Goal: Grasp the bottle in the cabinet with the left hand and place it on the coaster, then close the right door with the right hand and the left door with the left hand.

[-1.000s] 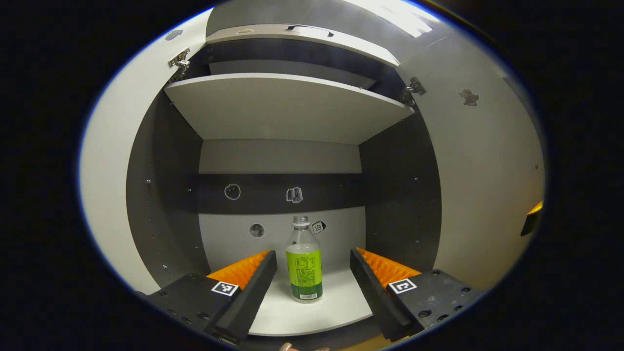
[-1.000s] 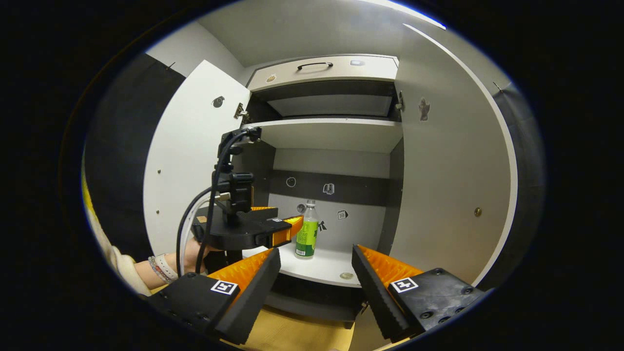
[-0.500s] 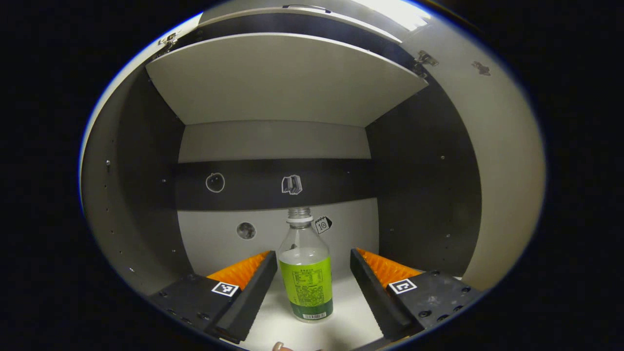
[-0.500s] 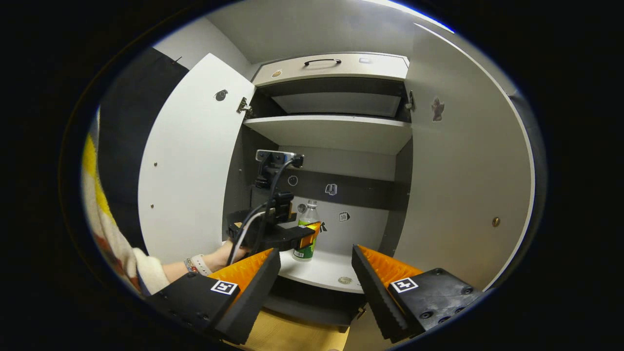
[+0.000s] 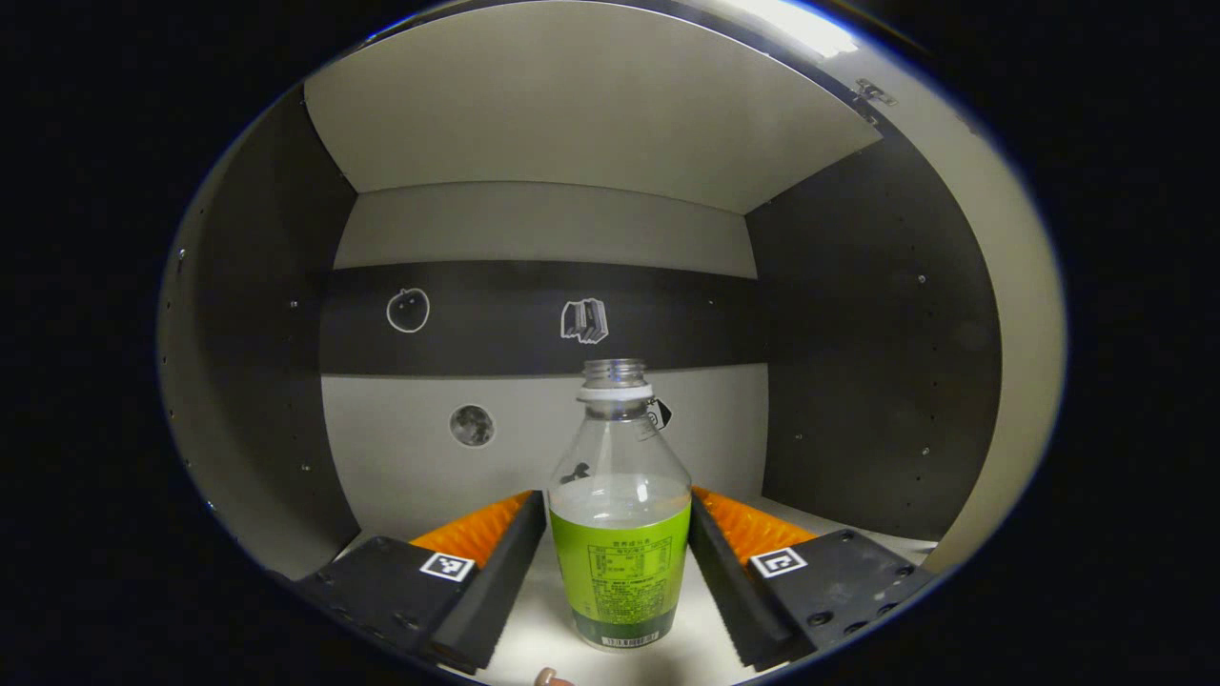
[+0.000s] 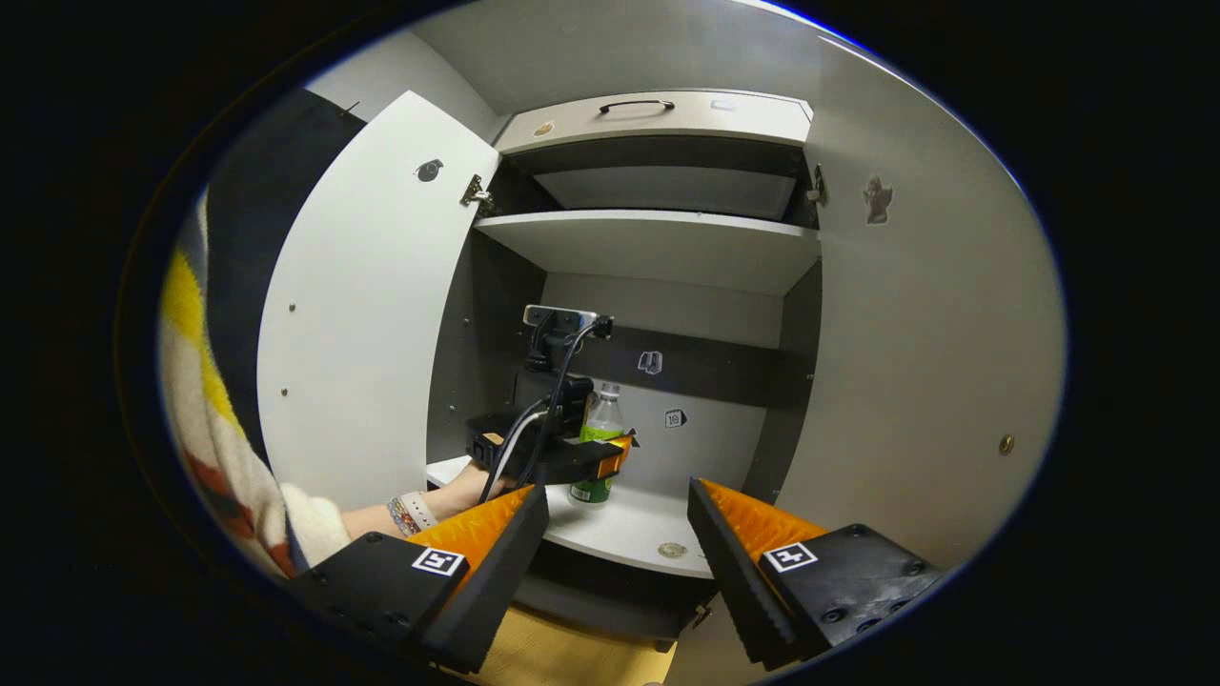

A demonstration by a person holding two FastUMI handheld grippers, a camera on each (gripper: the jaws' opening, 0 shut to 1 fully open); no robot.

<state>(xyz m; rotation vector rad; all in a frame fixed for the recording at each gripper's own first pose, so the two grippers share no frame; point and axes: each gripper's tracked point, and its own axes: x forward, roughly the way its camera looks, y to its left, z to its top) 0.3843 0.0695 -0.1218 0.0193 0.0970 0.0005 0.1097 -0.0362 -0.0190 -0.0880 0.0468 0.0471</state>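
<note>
Left gripper view: left gripper [image 5: 618, 562] spread wide around the upright bottle [image 5: 620, 534] on the pale cabinet shelf [image 5: 543, 629]; right gripper [image 6: 618, 562] wide apart outside.

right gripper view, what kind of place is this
Most likely a mock household storage corner in a recording booth: a tall cabinet with both doors swung open, a bottle standing on its lower shelf, and a handled drawer front above.

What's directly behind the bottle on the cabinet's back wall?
Behind the bottle the back panel carries stickers: a book above its mouth, a tag partly covered by its neck, and a dark shape seen through the clear plastic, too unclear to identify.
</note>
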